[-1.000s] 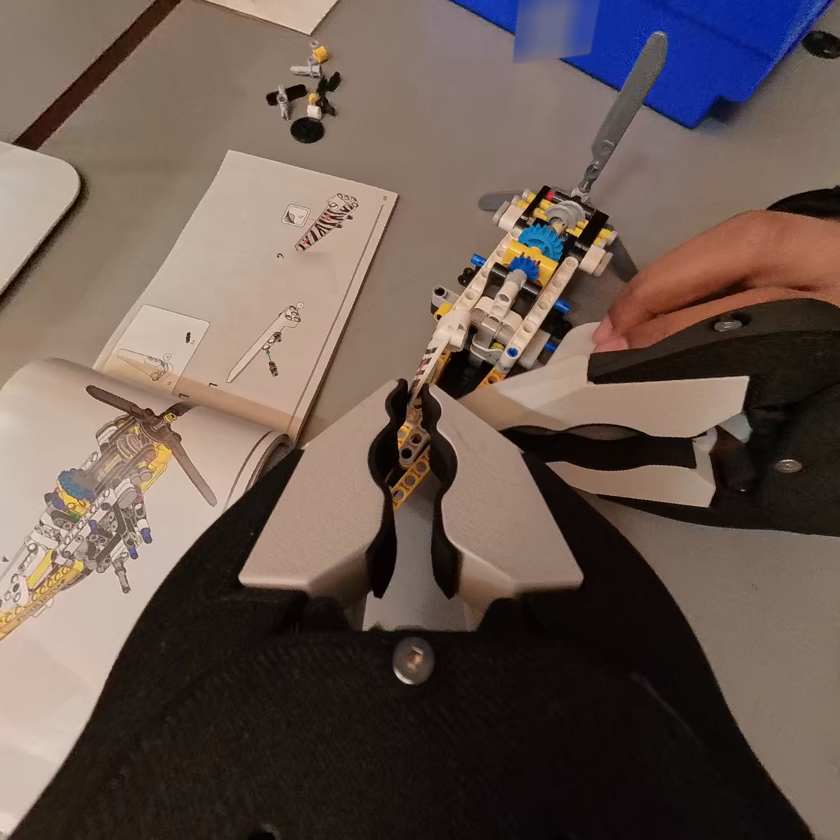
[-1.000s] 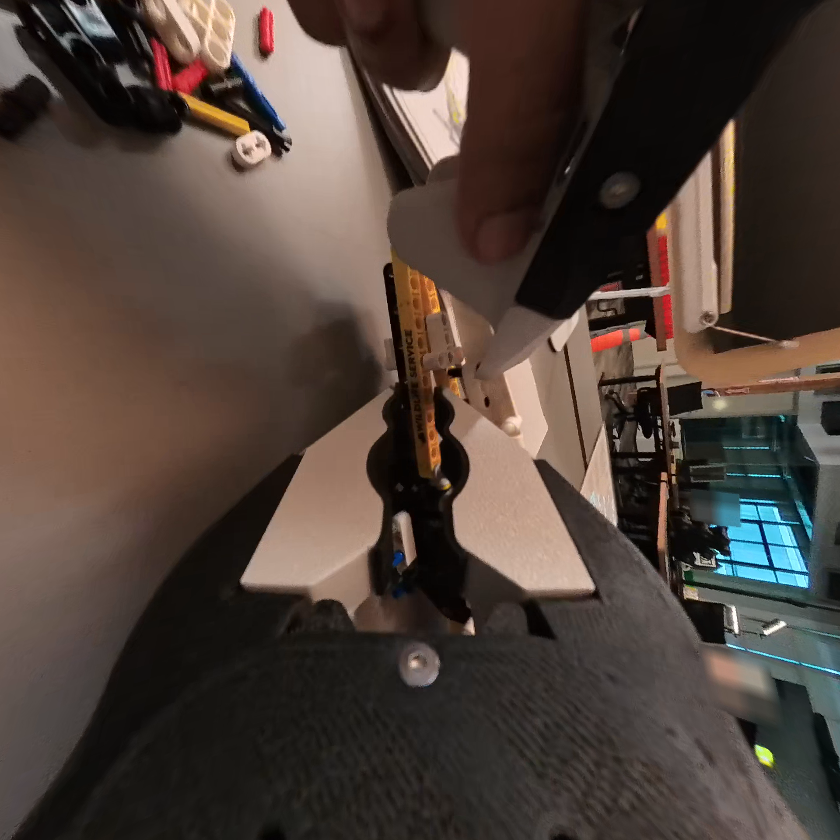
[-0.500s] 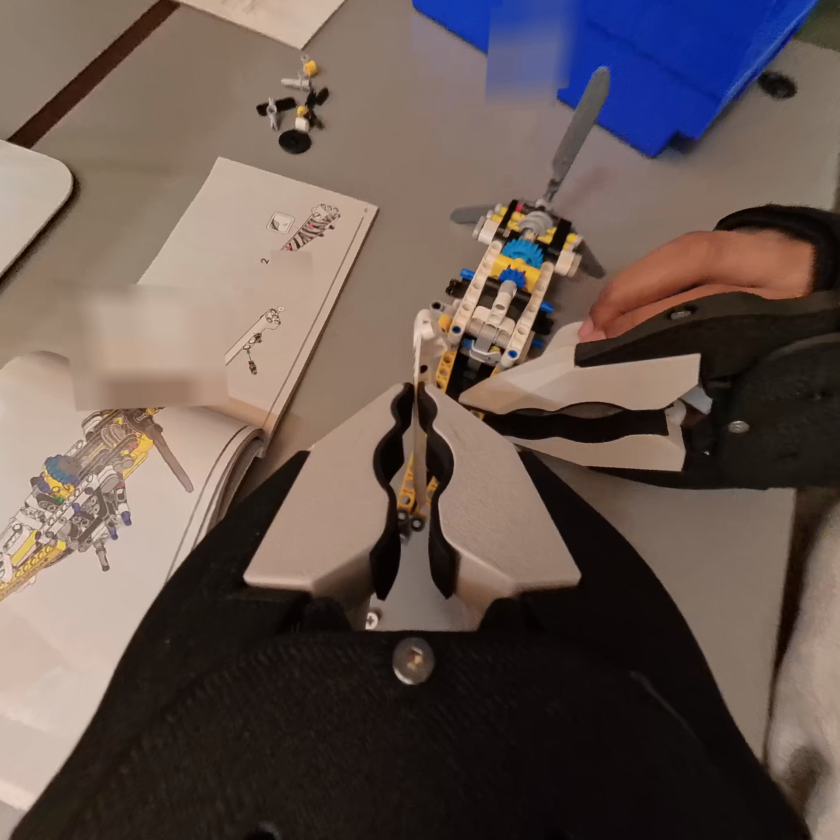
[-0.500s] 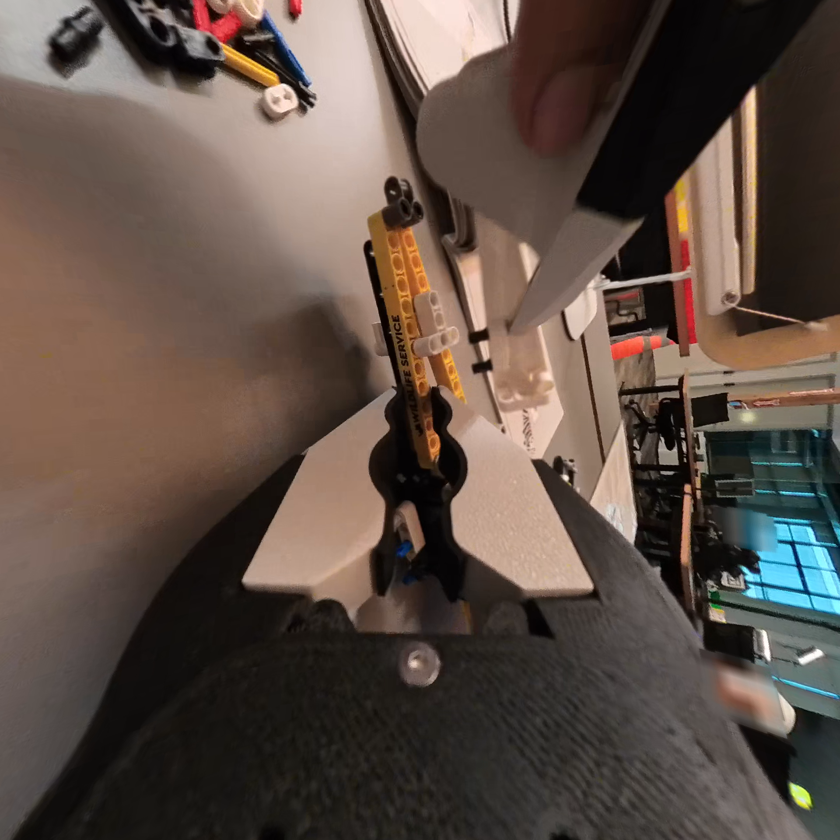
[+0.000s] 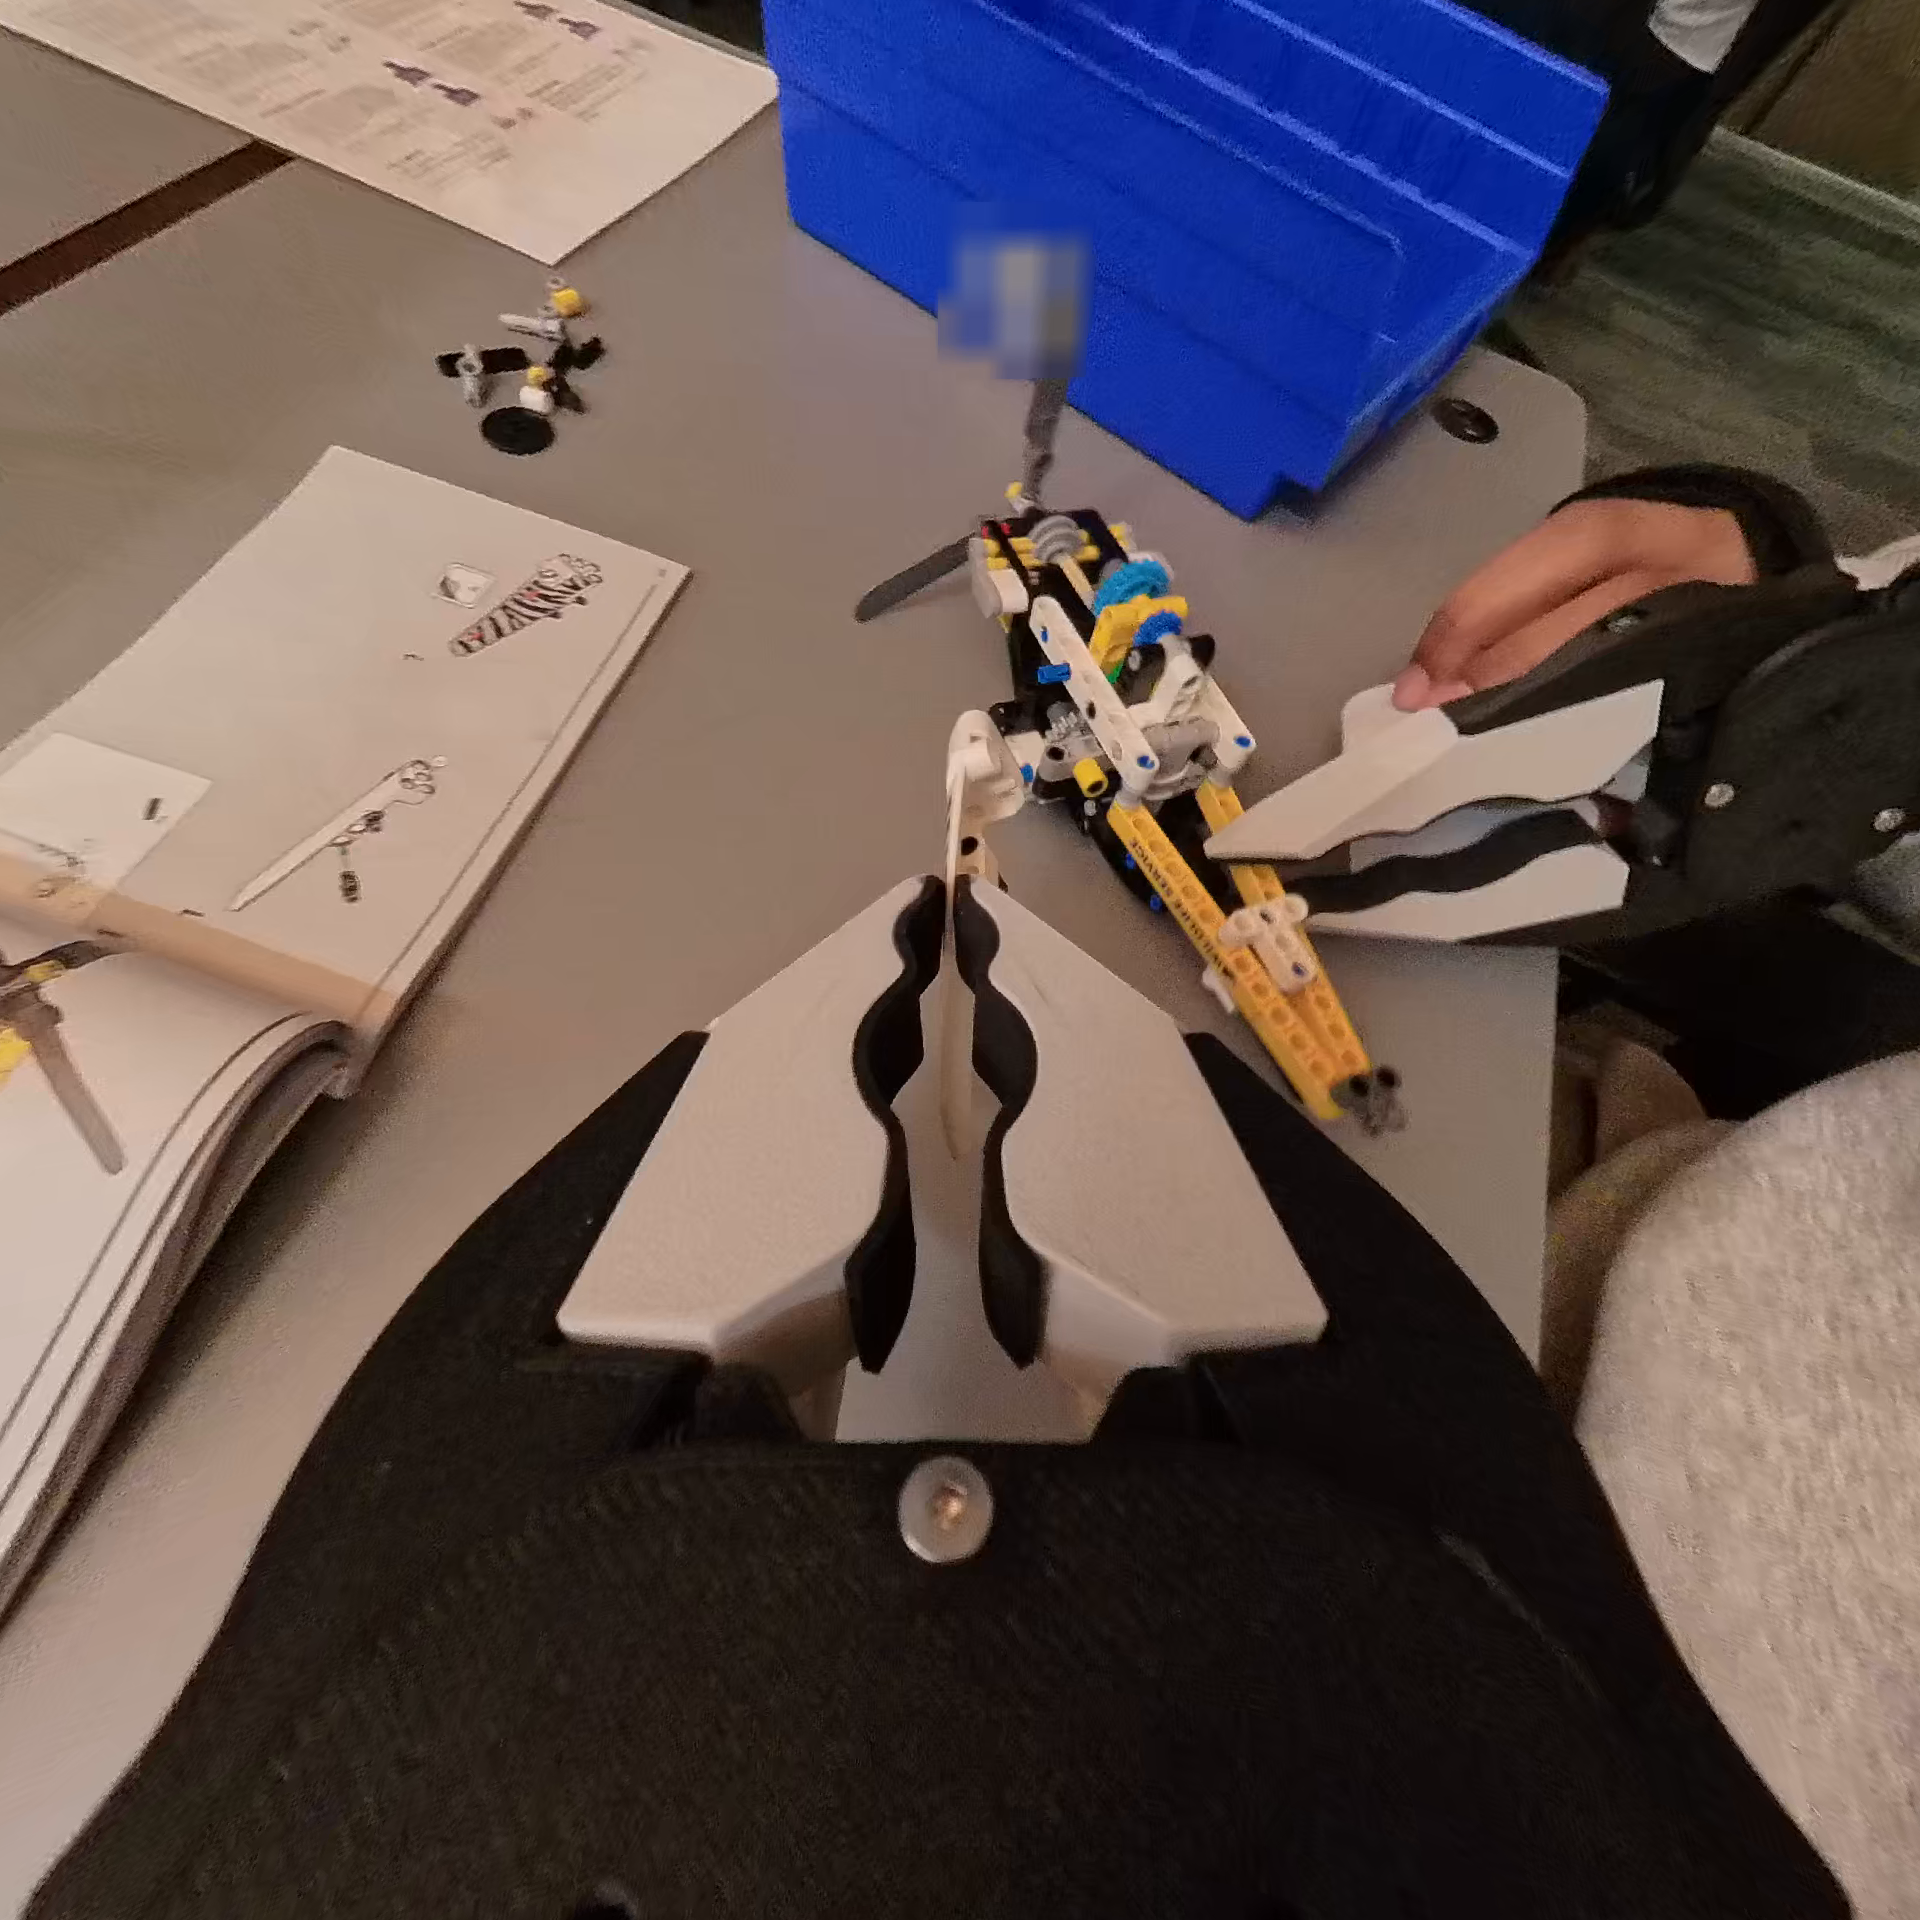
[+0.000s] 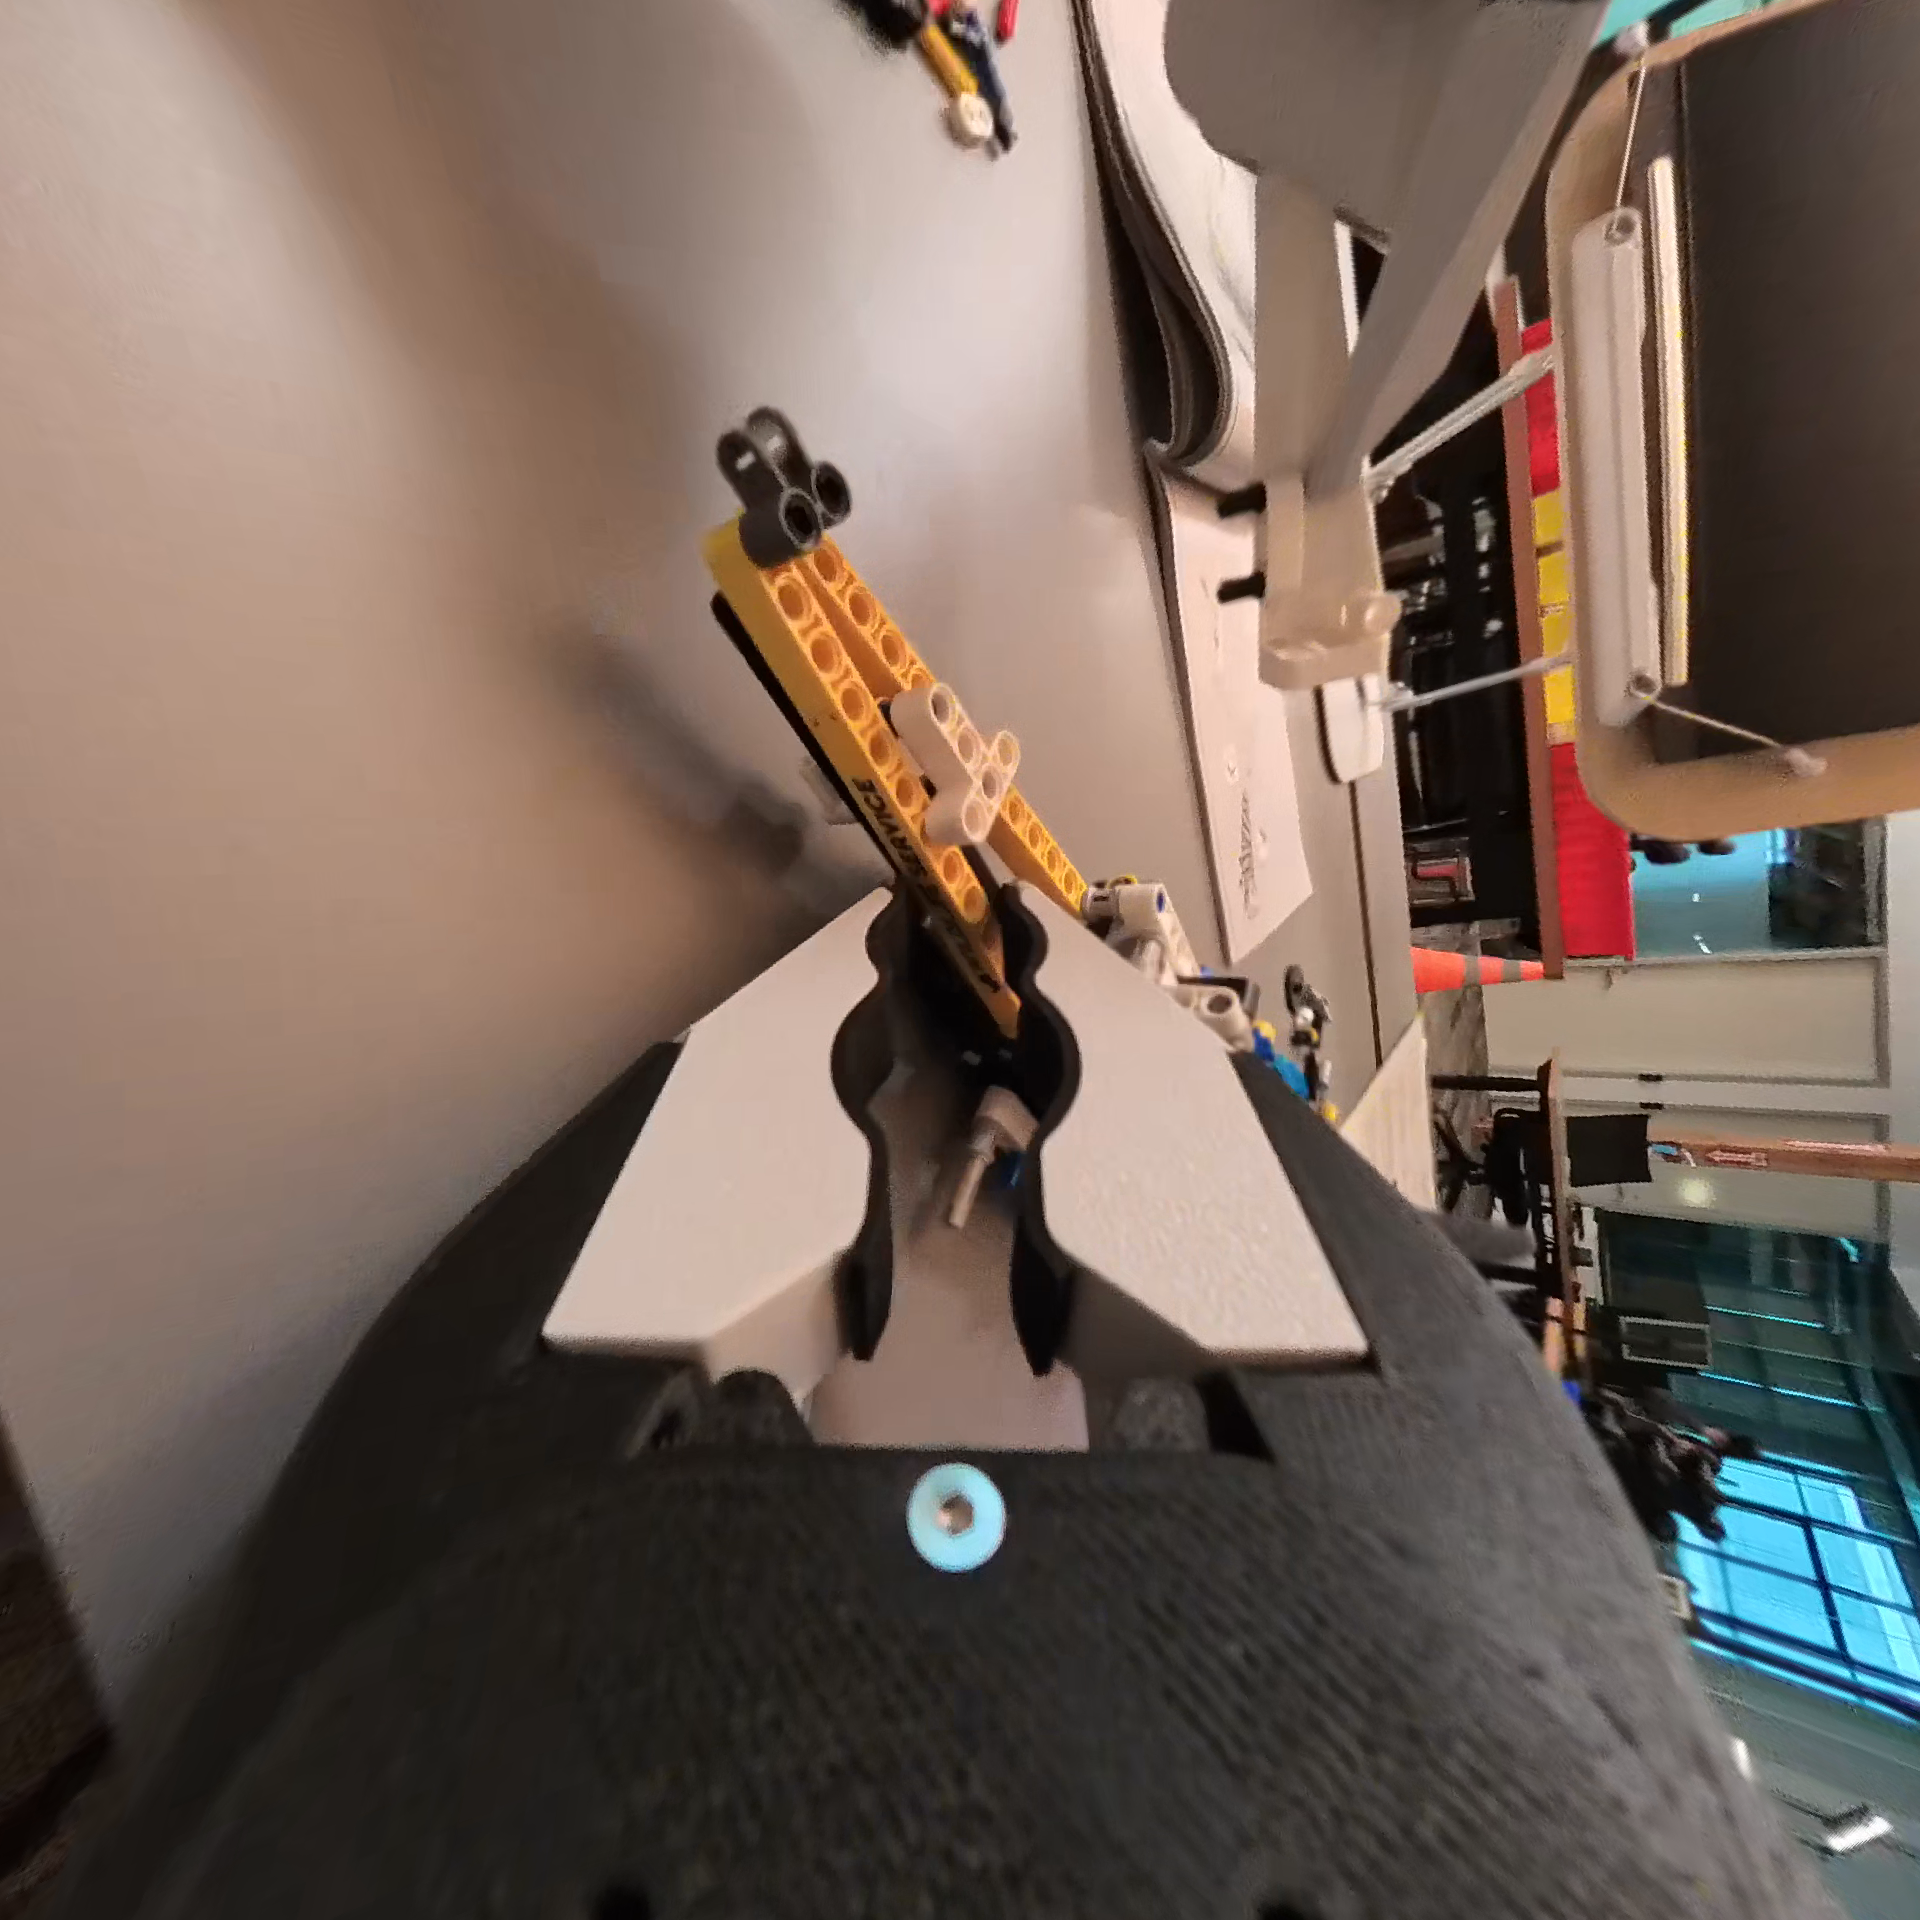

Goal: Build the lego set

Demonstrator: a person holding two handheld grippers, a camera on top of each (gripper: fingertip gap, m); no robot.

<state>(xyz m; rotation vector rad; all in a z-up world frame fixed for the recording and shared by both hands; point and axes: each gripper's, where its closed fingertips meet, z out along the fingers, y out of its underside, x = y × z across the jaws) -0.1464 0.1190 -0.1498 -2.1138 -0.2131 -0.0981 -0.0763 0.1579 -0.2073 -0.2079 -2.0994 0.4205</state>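
The partly built lego helicopter (image 5: 1117,691) lies on the grey table, its yellow tail boom (image 5: 1262,961) pointing toward me. My left gripper (image 5: 943,891) is shut on a long white panel piece (image 5: 971,790), held a little left of the model and apart from it. My right gripper (image 5: 1257,883) comes in from the right and is shut on the yellow tail boom. In the right wrist view the boom (image 6: 862,665) sticks out slanted from my right gripper (image 6: 956,909), with a white connector (image 6: 961,764) on it. The white panel (image 6: 1320,582) hangs beyond.
An open instruction booklet (image 5: 312,727) lies at the left. A blue bin (image 5: 1195,260) stands at the back, with a paper sheet (image 5: 416,94) to its left. Small loose parts (image 5: 525,358) lie behind the booklet, more in the right wrist view (image 6: 966,62). The table edge (image 5: 1553,1039) is close on the right. Left tips to right tips: about 10 cm.
My left gripper has drawn back from the model with the white panel. The model has swung so its yellow tail now shows beside my left gripper, tilted in the right gripper.
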